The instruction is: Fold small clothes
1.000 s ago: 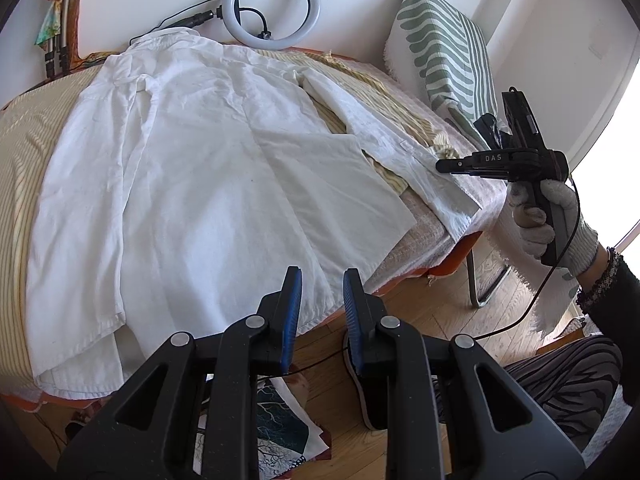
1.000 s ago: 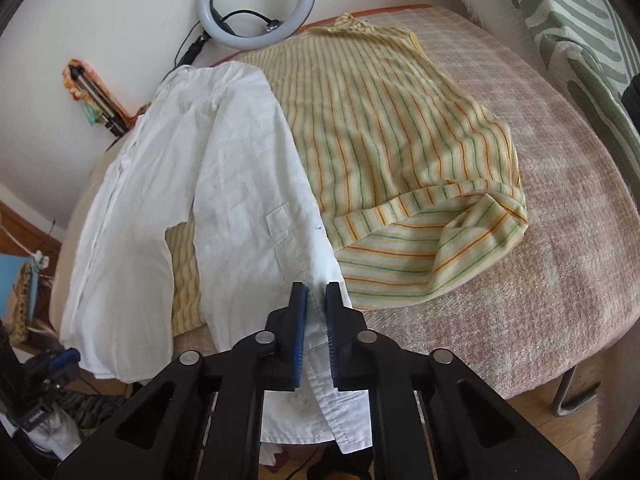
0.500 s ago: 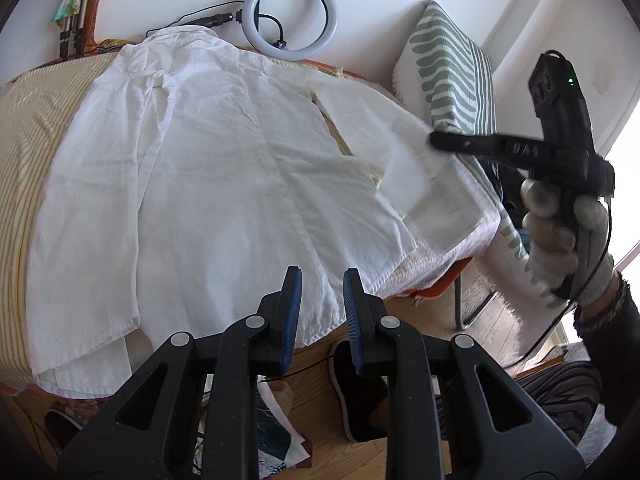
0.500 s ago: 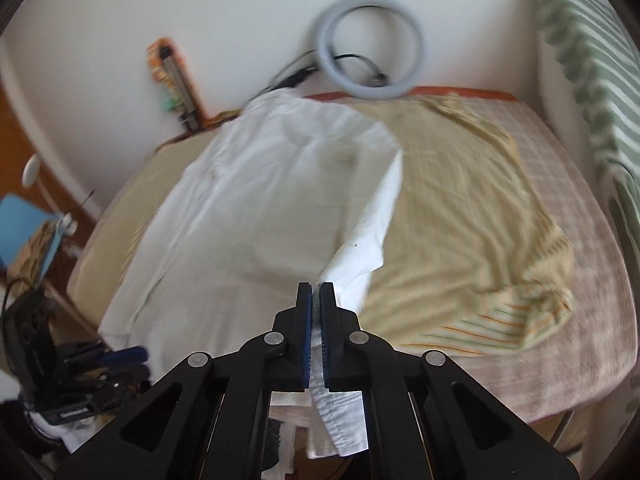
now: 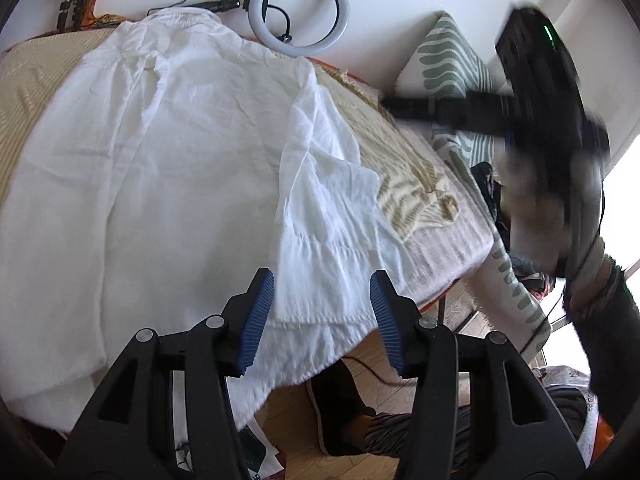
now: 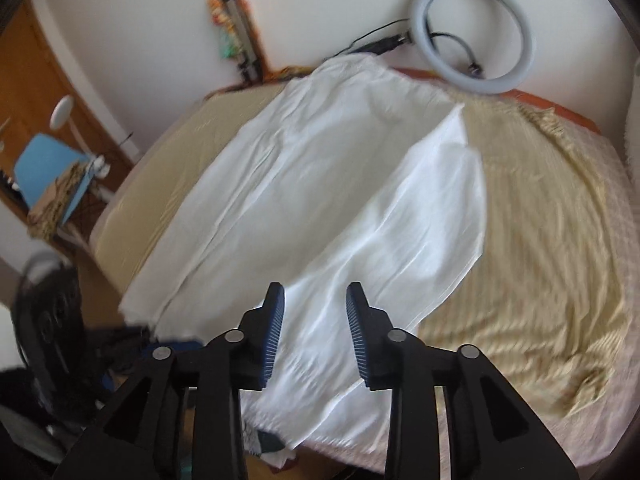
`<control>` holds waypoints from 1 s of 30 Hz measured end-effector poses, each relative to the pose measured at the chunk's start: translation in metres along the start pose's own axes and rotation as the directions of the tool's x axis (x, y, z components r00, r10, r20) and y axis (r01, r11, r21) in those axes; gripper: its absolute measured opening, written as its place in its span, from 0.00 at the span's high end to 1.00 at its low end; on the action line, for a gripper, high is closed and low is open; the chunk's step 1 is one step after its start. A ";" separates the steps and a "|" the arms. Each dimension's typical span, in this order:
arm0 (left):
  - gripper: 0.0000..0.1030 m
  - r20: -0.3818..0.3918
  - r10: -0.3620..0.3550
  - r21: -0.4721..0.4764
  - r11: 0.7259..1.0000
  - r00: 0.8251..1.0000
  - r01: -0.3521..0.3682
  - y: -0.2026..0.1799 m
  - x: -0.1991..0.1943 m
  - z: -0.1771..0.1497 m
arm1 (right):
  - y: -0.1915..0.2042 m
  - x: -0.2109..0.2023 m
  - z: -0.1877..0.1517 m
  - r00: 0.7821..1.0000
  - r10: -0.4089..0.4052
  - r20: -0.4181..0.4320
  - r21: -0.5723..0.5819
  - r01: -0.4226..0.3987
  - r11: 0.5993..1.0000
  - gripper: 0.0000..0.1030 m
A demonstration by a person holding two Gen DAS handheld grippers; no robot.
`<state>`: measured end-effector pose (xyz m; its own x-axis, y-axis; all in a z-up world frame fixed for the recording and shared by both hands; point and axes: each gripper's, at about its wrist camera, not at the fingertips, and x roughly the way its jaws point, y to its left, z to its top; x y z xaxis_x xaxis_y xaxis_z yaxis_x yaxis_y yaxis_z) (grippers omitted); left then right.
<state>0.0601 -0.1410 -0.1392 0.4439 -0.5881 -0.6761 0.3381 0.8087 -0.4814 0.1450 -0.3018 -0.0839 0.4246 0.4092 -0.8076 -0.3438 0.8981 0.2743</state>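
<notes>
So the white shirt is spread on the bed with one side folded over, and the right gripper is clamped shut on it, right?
Not quite. The white shirt does lie on the bed with one side folded over, but the right gripper is open, its jaws apart above the cloth and holding nothing. The right wrist view shows this.

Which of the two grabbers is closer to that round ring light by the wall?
Right. The right gripper hangs over the bed's far side, nearer the ring light; the left gripper hovers at the white shirt's near hem.
</notes>
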 end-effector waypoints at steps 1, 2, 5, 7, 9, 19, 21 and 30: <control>0.51 -0.007 0.013 0.004 1.000 1.000 -0.013 0.001 0.005 0.002 | -0.009 0.001 0.012 1.000 -0.009 0.008 0.017 0.008 1.000 0.64; 0.51 -0.015 0.028 0.012 1.000 0.999 -0.028 0.001 0.012 0.003 | -0.017 0.004 0.028 1.000 -0.021 0.014 0.031 0.021 0.999 0.64; 0.51 -0.032 0.038 0.016 0.999 0.999 -0.038 0.005 0.023 0.004 | -0.048 0.026 0.077 0.996 -0.086 0.017 0.080 0.085 0.993 0.62; 0.58 -0.042 0.060 0.035 0.998 0.997 -0.058 0.006 0.028 0.004 | -0.063 0.047 0.100 0.991 -0.135 -0.004 0.108 0.134 0.985 0.62; 0.81 -0.052 0.071 0.046 0.997 0.996 -0.069 0.009 0.034 0.004 | -0.082 0.076 0.123 0.986 -0.157 -0.053 0.137 0.163 0.977 0.62; 1.00 -0.055 -0.021 -0.025 1.000 0.998 0.020 0.022 0.035 0.010 | -0.112 0.143 0.146 0.957 -0.248 -0.153 0.183 0.274 0.944 0.99; 1.00 -0.050 -0.056 -0.059 0.997 0.997 0.053 0.023 0.032 0.010 | -0.095 0.133 0.152 0.950 -0.292 -0.113 0.138 0.306 0.942 1.00; 1.00 -0.050 -0.202 -0.227 0.956 0.978 0.186 0.037 0.035 0.006 | -0.002 0.169 0.185 0.929 -0.367 -0.045 -0.215 0.350 0.912 1.00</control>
<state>0.0933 -0.1319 -0.1768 0.3245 -0.7380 -0.5917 0.2175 0.6670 -0.7126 0.3725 -0.2047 -0.1243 0.4832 0.0435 -0.8744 -0.3451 0.9273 -0.1446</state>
